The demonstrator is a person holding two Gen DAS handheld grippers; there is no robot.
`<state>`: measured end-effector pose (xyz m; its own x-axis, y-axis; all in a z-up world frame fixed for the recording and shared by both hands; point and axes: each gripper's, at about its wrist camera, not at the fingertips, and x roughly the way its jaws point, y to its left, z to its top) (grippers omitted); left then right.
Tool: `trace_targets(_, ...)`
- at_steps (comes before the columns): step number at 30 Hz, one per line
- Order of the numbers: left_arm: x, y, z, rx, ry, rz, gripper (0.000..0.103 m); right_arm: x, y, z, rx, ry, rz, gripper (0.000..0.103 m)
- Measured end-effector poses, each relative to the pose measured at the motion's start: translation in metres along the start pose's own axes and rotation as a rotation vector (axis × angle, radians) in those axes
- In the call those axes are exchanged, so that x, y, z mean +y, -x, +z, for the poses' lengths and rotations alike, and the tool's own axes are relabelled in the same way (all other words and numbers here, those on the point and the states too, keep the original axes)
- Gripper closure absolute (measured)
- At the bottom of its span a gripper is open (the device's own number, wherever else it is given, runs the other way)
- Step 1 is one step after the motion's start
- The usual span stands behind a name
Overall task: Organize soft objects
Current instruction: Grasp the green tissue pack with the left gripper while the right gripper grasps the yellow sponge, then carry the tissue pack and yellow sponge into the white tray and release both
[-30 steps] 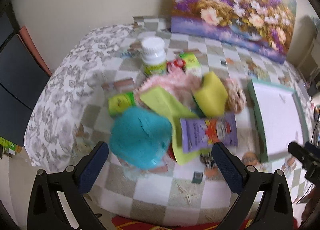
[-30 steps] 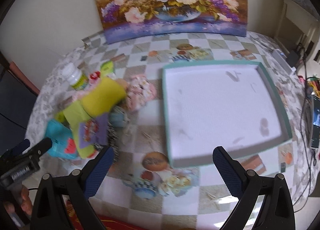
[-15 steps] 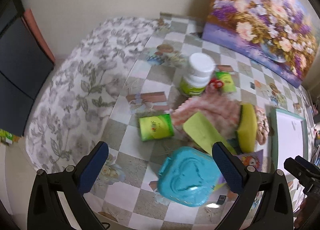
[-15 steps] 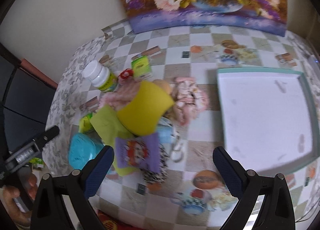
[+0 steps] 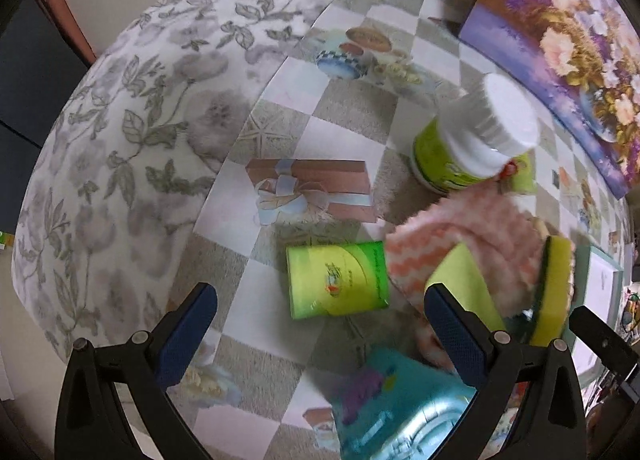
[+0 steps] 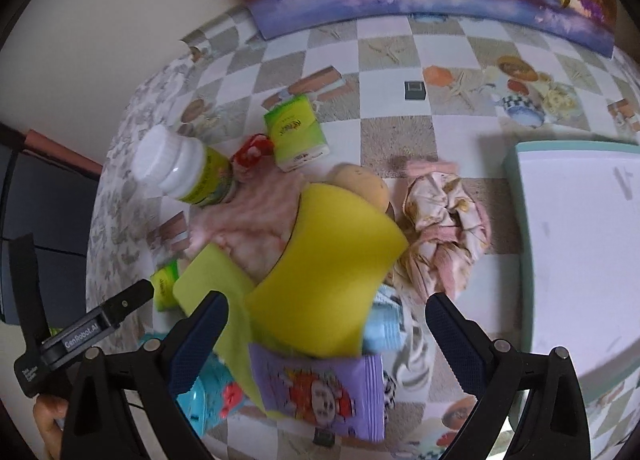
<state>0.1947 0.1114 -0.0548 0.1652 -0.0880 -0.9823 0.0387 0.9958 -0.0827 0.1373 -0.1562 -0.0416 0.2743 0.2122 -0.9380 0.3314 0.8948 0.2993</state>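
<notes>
Yellow sponge [image 6: 328, 272] tops a pile, possibly hiding pink cloth [image 6: 248, 220].

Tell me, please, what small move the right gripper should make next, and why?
Probably ease the open right gripper down and forward to straddle the yellow sponge. It lies on top of the pile, directly between the spread fingers, with nothing covering it, and the white tray sits empty just to the right, ready to receive it.

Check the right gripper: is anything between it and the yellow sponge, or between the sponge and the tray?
Nothing visible blocks the open right gripper from the yellow sponge, which lies on top of the pile. Toward the tray, the crumpled floral cloth lies on the table between them.
</notes>
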Motion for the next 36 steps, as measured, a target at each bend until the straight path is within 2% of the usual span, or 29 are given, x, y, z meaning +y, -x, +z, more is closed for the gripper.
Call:
trace_targets(7, -0.004, -0.027, 0.010, 0.029, -0.011, 0.024, 0.000, -0.008, -0.031, 0.012, 0.052, -0.046, 0.008, 0.003)
trace_targets(15, -0.007, -0.048, 0.013, 0.038, -0.013, 0.033, 0.001, -0.012, -0.041, 0.015, 0.042, -0.058, 0.017, 0.003)
trace_targets(21, -0.003, -0.055, 0.017, 0.040, -0.023, 0.012, 0.025, -0.015, -0.038, 0.013, 0.026, -0.058, 0.031, 0.007)
trace_targets(23, -0.005, -0.057, 0.017, 0.034, -0.030, 0.012, 0.037, -0.016, -0.037, 0.013, 0.023, -0.058, 0.036, 0.010)
trace_targets(27, -0.003, -0.053, 0.015, 0.026, -0.026, 0.024, 0.037, -0.020, -0.034, 0.010, 0.020, -0.057, 0.059, 0.022)
trace_targets(36, 0.010, -0.025, 0.006, 0.005, 0.016, 0.031, 0.037, -0.021, -0.022, 0.009, -0.006, -0.057, 0.085, 0.027)
